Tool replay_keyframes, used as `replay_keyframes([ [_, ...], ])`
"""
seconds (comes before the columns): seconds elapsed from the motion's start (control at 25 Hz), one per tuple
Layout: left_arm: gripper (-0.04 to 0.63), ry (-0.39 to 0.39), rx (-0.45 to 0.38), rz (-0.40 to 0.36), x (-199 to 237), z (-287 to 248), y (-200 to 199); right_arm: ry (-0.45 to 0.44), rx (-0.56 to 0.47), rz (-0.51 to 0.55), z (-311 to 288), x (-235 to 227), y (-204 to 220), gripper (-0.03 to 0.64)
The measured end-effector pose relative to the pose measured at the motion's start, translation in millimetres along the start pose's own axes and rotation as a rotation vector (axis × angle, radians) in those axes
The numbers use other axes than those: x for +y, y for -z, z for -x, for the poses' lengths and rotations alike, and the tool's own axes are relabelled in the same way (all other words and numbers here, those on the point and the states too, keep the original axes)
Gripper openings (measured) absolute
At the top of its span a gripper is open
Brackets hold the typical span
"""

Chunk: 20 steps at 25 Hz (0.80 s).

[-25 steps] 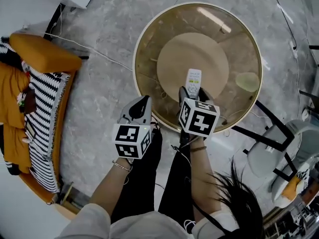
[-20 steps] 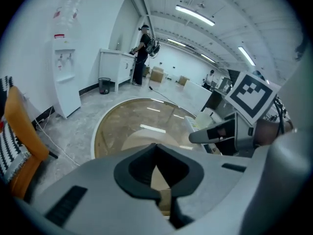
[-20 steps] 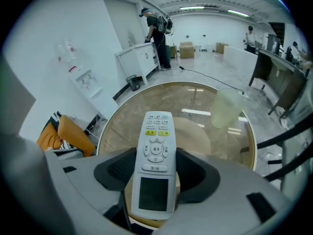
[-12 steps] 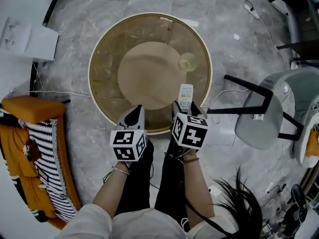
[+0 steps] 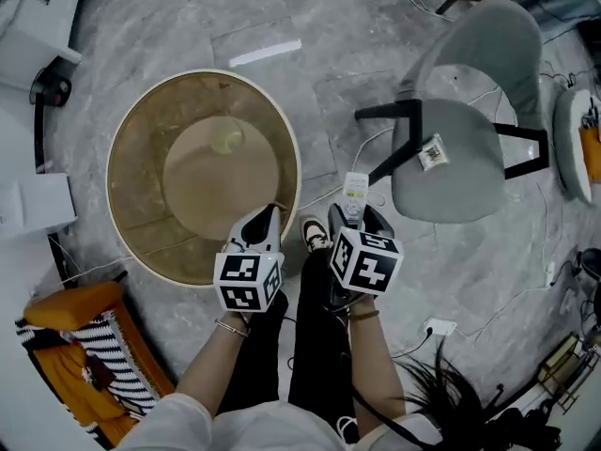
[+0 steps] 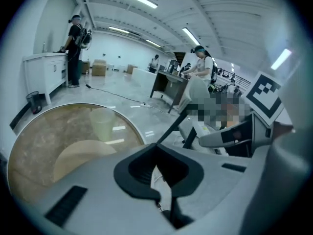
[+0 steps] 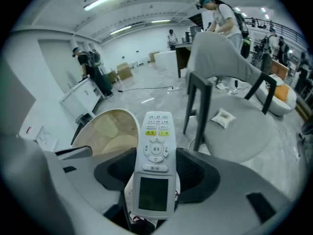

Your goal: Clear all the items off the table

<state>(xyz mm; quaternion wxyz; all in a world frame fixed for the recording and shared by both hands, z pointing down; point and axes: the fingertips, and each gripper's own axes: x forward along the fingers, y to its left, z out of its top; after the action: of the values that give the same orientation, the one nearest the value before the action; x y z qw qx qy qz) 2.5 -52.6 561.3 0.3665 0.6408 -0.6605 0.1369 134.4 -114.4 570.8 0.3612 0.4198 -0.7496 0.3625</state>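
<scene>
Right gripper (image 5: 357, 218) clamped the white remote (image 5: 355, 192) clear of the round table (image 5: 120, 241), pointing toward the grey chair (image 5: 451, 172) at one o'clock, likely its drop-off; left gripper (image 5: 260, 225) stood closed, empty.

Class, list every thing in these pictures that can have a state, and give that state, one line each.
left claw: shut, nothing in it.
right claw: shut on the remote control.
remote control: gripped, buttons facing up, off the table.
plastic cup: upright on the table.
round glass table: standing, bearing the cup.
grey chair: upright, unoccupied.
small packet: lying flat on the chair seat.
</scene>
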Motion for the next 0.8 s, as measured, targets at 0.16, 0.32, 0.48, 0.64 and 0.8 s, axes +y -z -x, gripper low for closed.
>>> replay_keyframes([
  [0.16,0.008,0.081,0.04,-0.04,-56,-33,2,0.08,-0.013,-0.114,17,-77,1,0.273],
  [0.32,0.008,0.13,0.086,-0.082,-100,-68,6,0.14,-0.022,-0.192,26,-142,-3,0.273],
  [0.48,0.008,0.154,0.113,-0.088,-131,-95,-3,0.185,-0.024,-0.233,29,-194,-15,0.273],
  [0.64,0.008,0.161,0.128,-0.117,-151,-135,-17,0.213,-0.023,-0.256,16,-245,-34,0.273],
  [0.8,0.008,0.152,0.126,-0.117,-158,-168,-30,0.229,-0.023,-0.264,-3,-289,-52,0.273],
])
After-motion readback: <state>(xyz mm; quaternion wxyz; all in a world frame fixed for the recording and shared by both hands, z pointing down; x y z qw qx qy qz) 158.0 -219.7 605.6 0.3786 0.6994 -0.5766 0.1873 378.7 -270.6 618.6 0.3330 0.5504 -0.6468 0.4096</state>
